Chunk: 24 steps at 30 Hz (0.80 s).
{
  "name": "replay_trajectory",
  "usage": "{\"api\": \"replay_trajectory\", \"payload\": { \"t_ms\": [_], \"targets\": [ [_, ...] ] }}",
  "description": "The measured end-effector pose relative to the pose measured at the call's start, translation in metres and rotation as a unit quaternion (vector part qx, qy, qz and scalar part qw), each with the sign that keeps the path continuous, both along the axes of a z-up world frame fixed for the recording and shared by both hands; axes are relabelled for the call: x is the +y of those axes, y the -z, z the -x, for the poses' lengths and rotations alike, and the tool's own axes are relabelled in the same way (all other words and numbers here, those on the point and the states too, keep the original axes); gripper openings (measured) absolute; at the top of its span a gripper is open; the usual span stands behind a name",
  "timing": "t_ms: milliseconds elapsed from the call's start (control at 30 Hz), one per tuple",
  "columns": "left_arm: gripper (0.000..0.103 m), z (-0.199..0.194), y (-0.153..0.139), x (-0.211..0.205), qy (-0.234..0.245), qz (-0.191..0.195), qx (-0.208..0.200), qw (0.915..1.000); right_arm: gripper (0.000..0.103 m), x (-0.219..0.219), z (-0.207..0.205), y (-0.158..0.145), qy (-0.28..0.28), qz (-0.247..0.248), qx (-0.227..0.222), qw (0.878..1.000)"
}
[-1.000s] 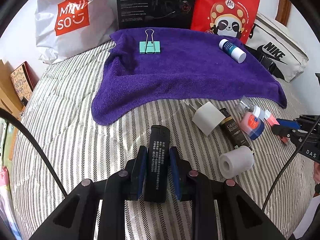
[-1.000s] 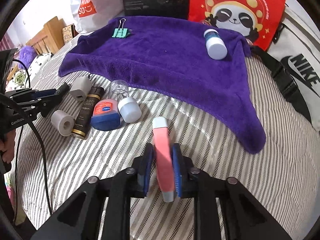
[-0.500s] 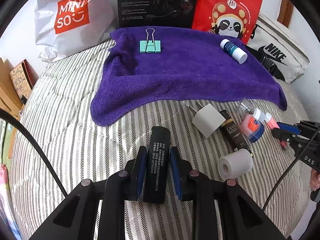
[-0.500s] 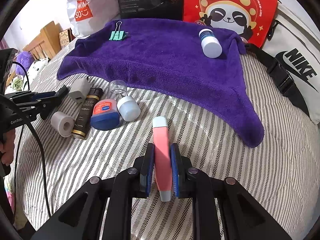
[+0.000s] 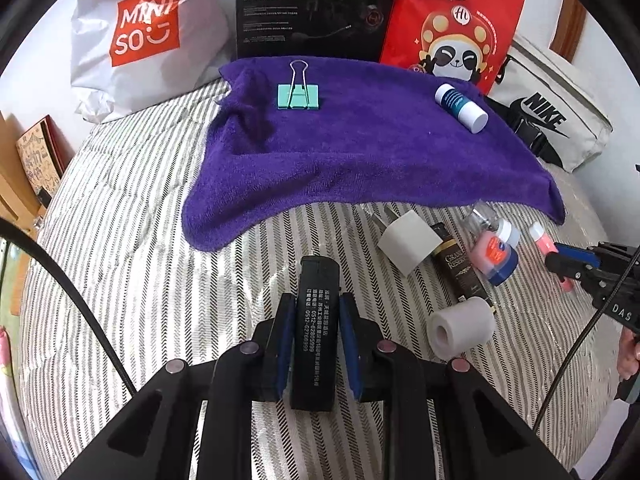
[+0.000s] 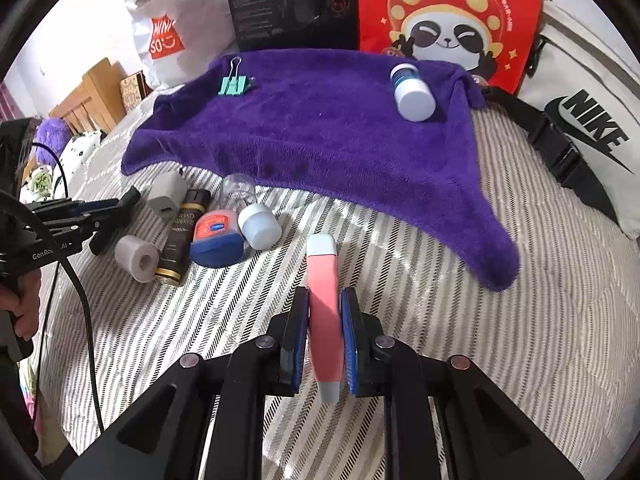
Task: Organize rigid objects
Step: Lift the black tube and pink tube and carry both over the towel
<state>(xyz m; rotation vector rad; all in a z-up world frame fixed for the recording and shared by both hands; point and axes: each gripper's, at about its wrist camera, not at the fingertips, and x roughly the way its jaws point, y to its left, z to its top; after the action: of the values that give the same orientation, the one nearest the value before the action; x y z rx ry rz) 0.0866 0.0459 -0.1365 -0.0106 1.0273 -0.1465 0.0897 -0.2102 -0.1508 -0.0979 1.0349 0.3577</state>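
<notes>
My left gripper (image 5: pixel 314 304) is shut on a black rectangular block (image 5: pixel 316 320) with white print, held over the striped bed short of the purple towel (image 5: pixel 360 160). My right gripper (image 6: pixel 325 300) is shut on a pink tube (image 6: pixel 324 300) with a pale blue cap, near the towel's (image 6: pixel 340 140) front right corner. A teal binder clip (image 5: pixel 298 96) and a blue-and-white bottle (image 5: pixel 462 108) lie on the towel; both show in the right wrist view, the clip (image 6: pixel 232 86) and the bottle (image 6: pixel 412 92).
Loose on the bed: a white block (image 5: pixel 408 242), a tape roll (image 5: pixel 460 326), a dark tube (image 5: pixel 460 276), a blue-lidded jar (image 5: pixel 494 256), a clear cup (image 6: pixel 239 188). Bags and a black box (image 5: pixel 312 8) stand behind the towel.
Both grippers have moved forward toward the towel with their objects held. The right gripper has also turned slightly left.
</notes>
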Motion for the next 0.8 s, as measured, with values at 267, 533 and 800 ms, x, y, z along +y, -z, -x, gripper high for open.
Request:
{"api": "replay_trajectory", "payload": {
  "t_ms": [267, 533, 800],
  "targets": [
    [0.022, -0.001, -0.017, 0.000, 0.008, 0.010, -0.009, 0.9999, 0.016, -0.009, -0.003, -0.020, 0.010, -0.001, -0.010, 1.000],
    [0.022, -0.012, -0.036, -0.003, 0.012, 0.012, -0.020, 0.9997, 0.016, -0.014, -0.013, -0.036, 0.012, -0.011, -0.014, 1.000],
    [0.022, -0.026, -0.049, -0.003, 0.014, 0.010, -0.026, 0.9995, 0.016, -0.017, -0.026, -0.051, 0.016, -0.022, -0.027, 0.999]
  ]
}}
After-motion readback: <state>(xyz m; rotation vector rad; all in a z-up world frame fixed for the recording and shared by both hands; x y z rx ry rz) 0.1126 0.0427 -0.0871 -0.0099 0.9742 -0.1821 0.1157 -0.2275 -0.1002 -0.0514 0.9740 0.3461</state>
